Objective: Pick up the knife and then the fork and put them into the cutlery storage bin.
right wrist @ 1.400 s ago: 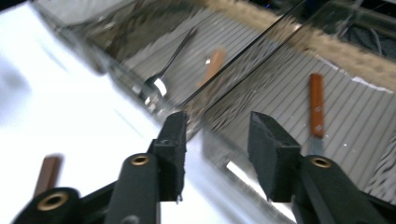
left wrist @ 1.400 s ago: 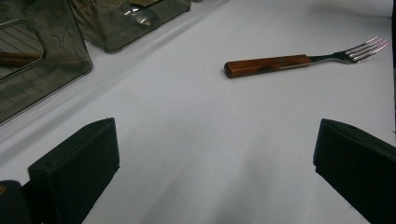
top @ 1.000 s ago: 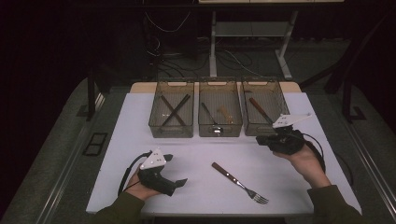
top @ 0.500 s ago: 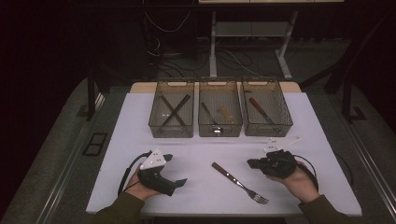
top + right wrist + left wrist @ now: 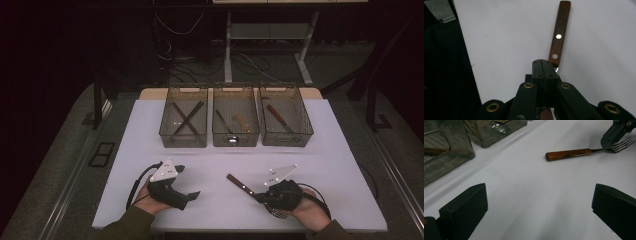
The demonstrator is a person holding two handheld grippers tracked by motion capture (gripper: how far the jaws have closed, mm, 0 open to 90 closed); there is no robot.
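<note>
A fork (image 5: pixel 240 184) with a brown wooden handle (image 5: pixel 559 32) lies on the white table (image 5: pixel 215 165), near the front and right of centre. In the left gripper view its tines (image 5: pixel 622 145) point right. My right gripper (image 5: pixel 257 196) is shut, its jaws pressed together with nothing between them, and its tip (image 5: pixel 541 61) hovers just over the fork's metal neck. The right gripper's tip (image 5: pixel 615 131) sits close above the fork in the left gripper view too. My left gripper (image 5: pixel 186 181) rests at the front left, open, with bare table (image 5: pixel 539 202) between its jaws.
Three clear bins stand in a row at the back. The left bin (image 5: pixel 165 131) holds two crossed dark utensils, the middle bin (image 5: pixel 235 139) a spoon and another piece, and the right bin (image 5: pixel 306 131) a wooden-handled knife. The table's front edge lies just under both hands.
My right gripper has come from beside the right bin toward the front and down, ending over the fork's neck. The left gripper and the fork have stayed put.
</note>
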